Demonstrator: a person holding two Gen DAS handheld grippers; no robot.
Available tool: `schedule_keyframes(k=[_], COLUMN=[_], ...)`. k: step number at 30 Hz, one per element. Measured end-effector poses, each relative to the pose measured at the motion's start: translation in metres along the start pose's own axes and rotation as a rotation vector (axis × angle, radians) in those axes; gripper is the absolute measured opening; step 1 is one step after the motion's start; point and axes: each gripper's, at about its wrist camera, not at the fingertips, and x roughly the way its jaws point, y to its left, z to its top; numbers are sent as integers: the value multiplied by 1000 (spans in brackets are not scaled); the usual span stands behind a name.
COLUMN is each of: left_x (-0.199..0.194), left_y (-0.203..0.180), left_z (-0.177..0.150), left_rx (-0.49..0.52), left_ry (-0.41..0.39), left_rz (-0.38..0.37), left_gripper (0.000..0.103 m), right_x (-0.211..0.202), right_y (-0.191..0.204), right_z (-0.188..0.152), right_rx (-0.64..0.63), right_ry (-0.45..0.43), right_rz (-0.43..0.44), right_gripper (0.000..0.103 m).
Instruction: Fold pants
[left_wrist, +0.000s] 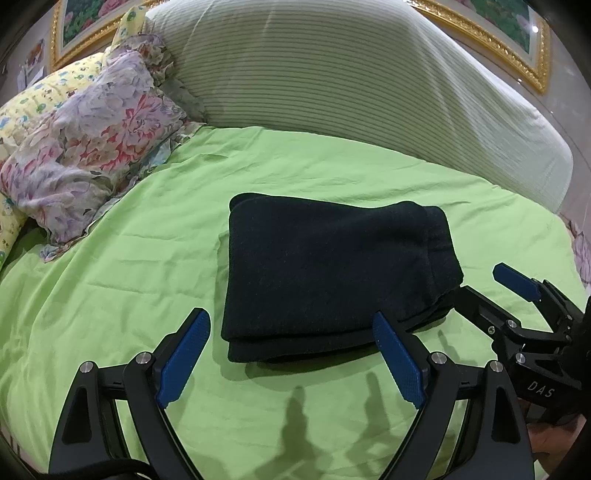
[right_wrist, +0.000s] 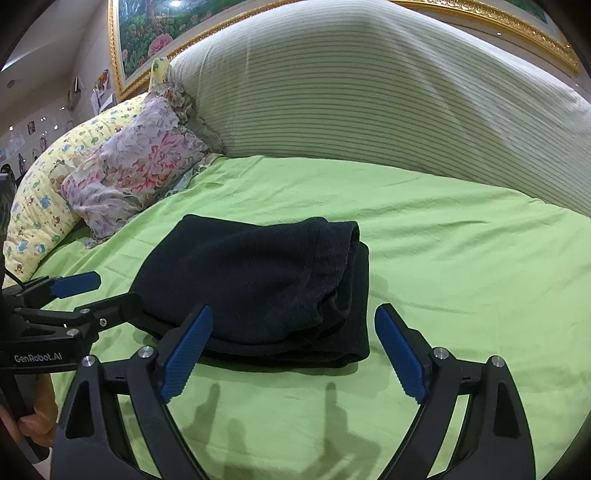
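Note:
The black pants (left_wrist: 332, 273) lie folded into a thick rectangle on the green sheet (left_wrist: 129, 295). My left gripper (left_wrist: 290, 315) hovers open just before the pants' near edge, its blue pads wide apart and holding nothing. Over at the pants' right near corner, my right gripper (left_wrist: 480, 282) also stands open, one finger close against the cloth. In the right wrist view the pants (right_wrist: 258, 280) fill the middle. There the right gripper (right_wrist: 293, 310) is spread open around their near right corner, and the left gripper (right_wrist: 120, 290) sits open at their left edge.
A large striped cushion (left_wrist: 351, 81) (right_wrist: 369, 92) rises behind the pants. A floral pillow (left_wrist: 92, 155) (right_wrist: 140, 166) and a yellow printed one (right_wrist: 37, 210) lie at the back left. Bare green sheet (right_wrist: 461, 277) stretches to the right. A hand (right_wrist: 37, 417) grips the left gripper's handle.

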Motion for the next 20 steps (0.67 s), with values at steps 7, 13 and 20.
schedule_keyframes(k=[7,13,20], left_x=[8,12,13], left_y=[0,-2,-7], left_z=[1,3,4], left_rx=[10,31,42], left_ry=[22,35,54], left_rz=[19,38,57], left_gripper=[90,89,89], right_x=[1,2,0], right_y=[-2,-6,-7], right_z=[-1,-4,-5], right_rx=[14,48,81], right_ry=[7,11,8], right_rz=[4,-1,7], right_gripper=[90,90,91])
